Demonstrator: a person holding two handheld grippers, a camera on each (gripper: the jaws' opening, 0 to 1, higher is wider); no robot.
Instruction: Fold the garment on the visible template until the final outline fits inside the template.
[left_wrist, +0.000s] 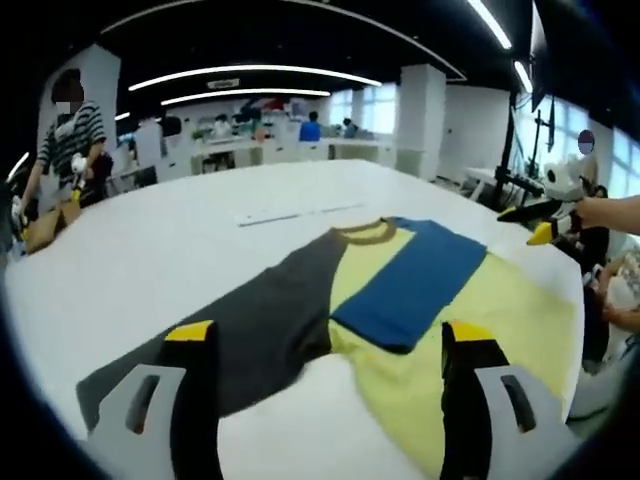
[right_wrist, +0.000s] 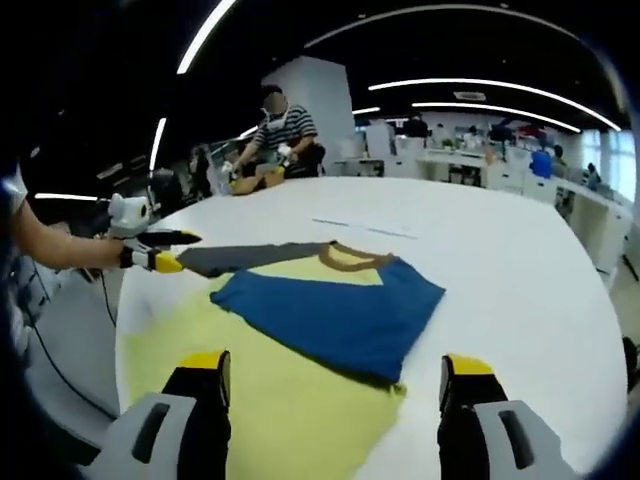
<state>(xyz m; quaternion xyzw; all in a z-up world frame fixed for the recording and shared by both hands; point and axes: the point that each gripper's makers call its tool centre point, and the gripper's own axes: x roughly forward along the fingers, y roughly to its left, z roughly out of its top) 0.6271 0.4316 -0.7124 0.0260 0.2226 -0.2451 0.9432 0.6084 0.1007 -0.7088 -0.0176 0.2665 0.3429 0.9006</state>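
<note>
A T-shirt lies flat on the white table (left_wrist: 200, 230). It has a yellow body (left_wrist: 400, 370), a brown collar (left_wrist: 368, 233), a grey sleeve (left_wrist: 260, 330) spread to the left and a blue sleeve (left_wrist: 415, 285) folded over the body. My left gripper (left_wrist: 329, 335) is open above the shirt's near part, with nothing between its jaws. My right gripper (right_wrist: 336, 365) is also open, over the yellow body (right_wrist: 280, 400) just short of the blue sleeve (right_wrist: 340, 310). The left gripper (right_wrist: 160, 252) shows at the tip of the grey sleeve (right_wrist: 240, 257). The right gripper (left_wrist: 545, 225) hovers by the table's right edge.
A thin pale strip (left_wrist: 300, 213) lies on the table beyond the collar. A person in a striped shirt (left_wrist: 70, 140) works at the far end of the table. Desks and people fill the background. The table edge (left_wrist: 580, 300) runs close to the shirt's yellow side.
</note>
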